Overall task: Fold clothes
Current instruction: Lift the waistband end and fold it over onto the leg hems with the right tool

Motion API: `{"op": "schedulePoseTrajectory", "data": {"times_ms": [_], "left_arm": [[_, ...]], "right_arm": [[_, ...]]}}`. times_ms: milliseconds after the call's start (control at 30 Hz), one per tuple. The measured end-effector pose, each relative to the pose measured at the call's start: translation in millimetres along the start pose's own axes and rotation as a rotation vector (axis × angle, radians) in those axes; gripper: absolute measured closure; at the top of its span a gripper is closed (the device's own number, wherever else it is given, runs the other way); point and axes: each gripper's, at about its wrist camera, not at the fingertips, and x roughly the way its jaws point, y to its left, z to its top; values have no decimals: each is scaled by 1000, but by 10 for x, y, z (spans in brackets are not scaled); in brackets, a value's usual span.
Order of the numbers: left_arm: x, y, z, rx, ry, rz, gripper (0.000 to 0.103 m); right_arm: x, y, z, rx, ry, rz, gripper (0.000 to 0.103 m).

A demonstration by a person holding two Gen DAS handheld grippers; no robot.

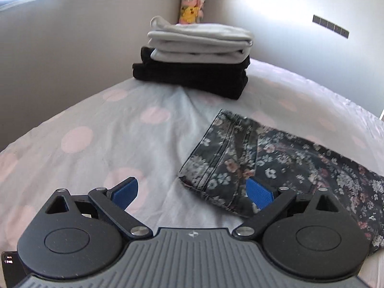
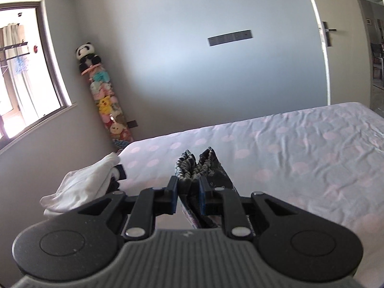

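A dark floral garment [image 1: 264,163] lies on the bed at the right in the left wrist view, its seamed hem end nearest me. My left gripper [image 1: 192,192] hovers open just above the sheet. Its right blue pad [image 1: 259,194] overlaps the garment's near edge, and nothing sits between the pads. In the right wrist view my right gripper [image 2: 188,196] is shut on a bunched fold of the same floral garment [image 2: 192,168], which sticks up beyond the fingertips and is lifted above the bed.
A stack of folded clothes [image 1: 196,57], white on black, sits at the bed's far corner; it shows as the white pile [image 2: 79,187] at left. The polka-dot sheet [image 1: 108,129] spreads wide. A tube of plush toys [image 2: 108,103] leans in the corner by the window.
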Motion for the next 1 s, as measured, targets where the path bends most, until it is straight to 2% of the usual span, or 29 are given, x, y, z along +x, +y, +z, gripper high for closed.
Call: {"op": "schedulePoseTrajectory", "data": {"times_ms": [67,167,233,500,567,667,800,1000], "left_arm": [[47,58,15,-15,21,2,0],[62,148,40,-63,25,-51,0],[86,208,53,-104,29,-48,0],[246,436,81,-228,52,-31,0],[290,512,71,-267,59,-25,0],[319,594,60,-291,61,2,0],[339,675,55,-319,54,19,0],[377,758,44,-359,47,-17,0]], "right_arm": [[155,400,-116,-27,29,38,83],[377,922,-347,-65,70,92,83],[535,1251,-550,-87,101,126,83],[1053,2080,-1569,-110,269,270,83],[1111,2216,-1809,-141,317,303,83],[1228,2363,-2180,-190,393,303,83],[1403,2368,-2499,-182,455,286,83],[1607,2420,-2775,-168,538,296,80]]}}
